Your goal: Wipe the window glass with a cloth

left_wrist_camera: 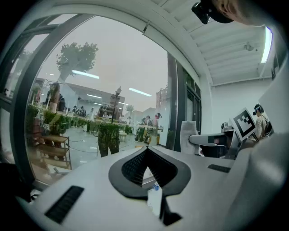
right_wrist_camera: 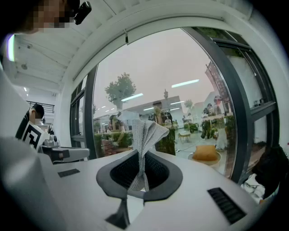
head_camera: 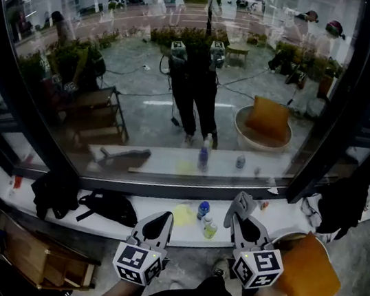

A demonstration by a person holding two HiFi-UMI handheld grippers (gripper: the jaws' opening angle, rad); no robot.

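Note:
The big window glass (head_camera: 149, 68) fills the head view and mirrors me and both grippers. My right gripper (head_camera: 238, 217) is shut on a grey knitted cloth (head_camera: 242, 203), held up just short of the pane's lower edge. In the right gripper view the cloth (right_wrist_camera: 146, 131) sticks up from between the closed jaws of that gripper (right_wrist_camera: 143, 151). My left gripper (head_camera: 163, 220) hangs a little lower to the left, over the sill. Its jaws meet at the tips, nothing between them (left_wrist_camera: 146, 151). The glass (left_wrist_camera: 90, 99) lies ahead of it.
A white sill (head_camera: 153, 215) runs below the pane. On it are a blue-capped bottle (head_camera: 203, 209), a smaller bottle (head_camera: 210, 229), a yellow rag (head_camera: 183, 215) and black bags (head_camera: 110, 205). A dark window post (head_camera: 327, 131) stands at right, an orange cushion (head_camera: 307, 275) and wooden crate (head_camera: 42, 257) lower down.

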